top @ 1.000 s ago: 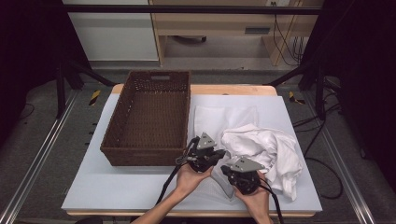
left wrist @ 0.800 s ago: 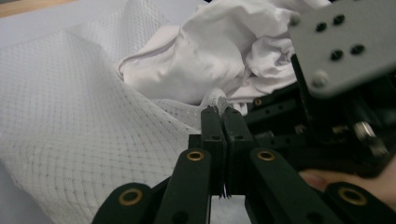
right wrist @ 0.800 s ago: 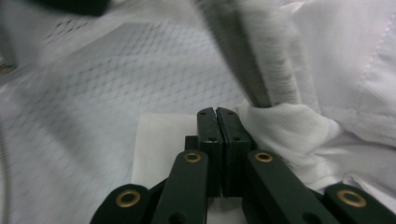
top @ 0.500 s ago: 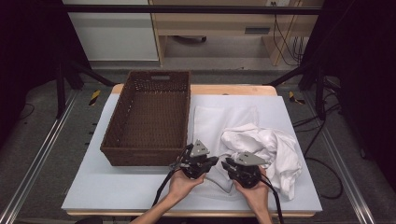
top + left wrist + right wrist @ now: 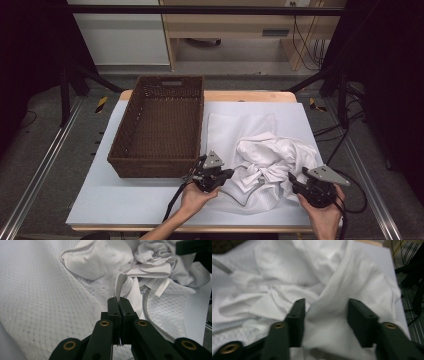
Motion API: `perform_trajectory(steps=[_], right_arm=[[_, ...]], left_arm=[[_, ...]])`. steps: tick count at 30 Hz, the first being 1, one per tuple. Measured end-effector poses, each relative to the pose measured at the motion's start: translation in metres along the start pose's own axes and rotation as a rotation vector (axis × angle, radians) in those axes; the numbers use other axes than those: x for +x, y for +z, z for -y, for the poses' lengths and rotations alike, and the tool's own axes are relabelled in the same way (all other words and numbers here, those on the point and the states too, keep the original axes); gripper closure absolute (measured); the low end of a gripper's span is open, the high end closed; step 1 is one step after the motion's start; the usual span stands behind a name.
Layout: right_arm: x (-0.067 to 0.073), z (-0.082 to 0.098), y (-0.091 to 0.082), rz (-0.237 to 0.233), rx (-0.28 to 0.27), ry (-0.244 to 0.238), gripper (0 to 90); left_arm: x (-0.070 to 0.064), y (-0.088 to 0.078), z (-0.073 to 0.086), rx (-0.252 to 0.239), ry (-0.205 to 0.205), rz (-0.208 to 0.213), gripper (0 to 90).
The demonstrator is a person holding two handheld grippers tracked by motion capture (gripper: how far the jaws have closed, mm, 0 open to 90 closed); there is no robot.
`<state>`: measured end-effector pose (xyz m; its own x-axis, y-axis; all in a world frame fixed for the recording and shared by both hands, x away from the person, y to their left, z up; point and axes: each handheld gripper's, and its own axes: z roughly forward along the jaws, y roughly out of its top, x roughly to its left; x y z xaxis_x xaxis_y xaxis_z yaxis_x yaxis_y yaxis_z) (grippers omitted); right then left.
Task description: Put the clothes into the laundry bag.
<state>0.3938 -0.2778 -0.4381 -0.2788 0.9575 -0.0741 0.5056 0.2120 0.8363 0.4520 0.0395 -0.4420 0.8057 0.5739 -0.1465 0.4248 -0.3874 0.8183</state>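
The crumpled white garment lies in a heap on the white mesh laundry bag, both on the table's pale mat just beside the empty wicker basket; judging from how things lie, the work of sorting the garment and bag is at an early stage, with nothing yet in the basket and the cloth not spread or folded. The left gripper has its 2 jaws clenched together on a narrow grey-white strap that rises from between the tips, with the mesh bag spreading to the left of them and the garment's folds beyond and to the right. The right gripper stands with its jaws spread apart, and a thick fold of the garment runs up between them, touching the left jaw's inner face; that view is blurred, so whether the fold also touches the right jaw I cannot tell. In the high view the left gripper sits at the heap's near-left edge and the right gripper at its near-right edge, the garment between the 2. What is left, probably, is to close on that fold and lift or pull the cloth out.
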Motion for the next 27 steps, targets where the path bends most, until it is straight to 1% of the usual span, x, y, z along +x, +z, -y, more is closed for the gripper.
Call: perform_trajectory(steps=[1, 2, 3, 4, 5, 6, 7, 9, 11, 12, 14, 15, 16, 17, 18, 19, 21, 23, 24, 26, 27], right_arm=[[0.000, 0.001, 0.004, 0.000, 0.021, -0.011, 67.0], [-0.001, 0.001, 0.006, -0.004, 0.036, -0.008, 75.1], [-0.002, 0.000, 0.007, -0.015, 0.038, -0.009, 84.4], [-0.002, -0.003, 0.006, -0.020, 0.039, -0.004, 86.5], [-0.002, -0.006, 0.003, -0.015, 0.026, -0.012, 87.1], [-0.001, -0.011, -0.001, -0.017, 0.000, -0.024, 87.2], [-0.001, -0.018, -0.006, -0.032, -0.029, -0.030, 87.4], [0.002, -0.034, -0.018, -0.063, -0.110, -0.038, 87.6], [0.008, -0.051, -0.025, -0.135, -0.167, -0.031, 87.7], [0.012, -0.059, -0.026, -0.174, -0.186, -0.027, 87.8], [0.024, -0.070, -0.025, -0.264, -0.210, -0.027, 87.7], [0.033, -0.073, -0.022, -0.308, -0.214, -0.028, 87.7], [0.040, -0.073, -0.019, -0.332, -0.213, -0.033, 87.7], [0.049, -0.071, -0.013, -0.365, -0.200, -0.044, 87.6], [0.060, -0.067, -0.007, -0.387, -0.178, -0.064, 87.6], [0.073, -0.059, 0.002, -0.401, -0.143, -0.096, 87.5], [0.089, -0.045, 0.017, -0.413, -0.099, -0.119, 87.3], [0.098, -0.035, 0.030, -0.429, -0.069, -0.112, 87.1], [0.103, -0.030, 0.038, -0.435, -0.045, -0.118, 87.0], [0.109, -0.025, 0.047, -0.428, -0.034, -0.123, 87.0], [0.112, -0.023, 0.054, -0.427, -0.018, -0.118, 86.9]], left_arm=[[0.000, 0.000, 0.000, 0.000, -0.001, 0.001, 88.7], [0.000, -0.001, 0.000, 0.000, 0.001, -0.001, 88.8], [0.000, -0.001, 0.000, 0.000, -0.002, -0.001, 88.7], [0.000, -0.001, 0.000, -0.001, -0.005, 0.001, 88.8], [0.000, -0.001, 0.000, -0.002, -0.007, 0.003, 88.7], [0.001, -0.001, 0.000, -0.001, -0.009, 0.004, 88.8], [0.001, -0.001, 0.000, -0.001, -0.012, 0.006, 88.8], [0.001, 0.000, 0.000, -0.001, -0.017, 0.007, 88.8], [0.001, 0.000, 0.000, 0.002, -0.016, 0.006, 88.8], [0.000, 0.000, 0.000, 0.000, -0.019, 0.006, 88.8], [0.001, -0.001, -0.001, -0.001, -0.024, 0.007, 88.8], [0.002, -0.001, -0.001, -0.003, -0.026, 0.008, 88.9], [0.003, -0.002, -0.001, -0.004, -0.030, 0.010, 88.8], [0.004, -0.002, -0.001, -0.009, -0.038, 0.010, 88.8], [0.005, -0.004, -0.002, -0.012, -0.040, 0.010, 88.8], [0.005, -0.005, -0.002, -0.017, -0.046, 0.011, 88.8], [0.005, -0.008, -0.004, -0.026, -0.042, 0.009, 88.9], [0.006, -0.010, -0.007, -0.038, -0.044, 0.011, 88.9], [0.006, -0.012, -0.008, -0.043, -0.044, 0.010, 88.9], [0.006, -0.013, -0.009, -0.047, -0.042, 0.009, 88.9], [0.006, -0.013, -0.009, -0.047, -0.042, 0.007, 88.9]])
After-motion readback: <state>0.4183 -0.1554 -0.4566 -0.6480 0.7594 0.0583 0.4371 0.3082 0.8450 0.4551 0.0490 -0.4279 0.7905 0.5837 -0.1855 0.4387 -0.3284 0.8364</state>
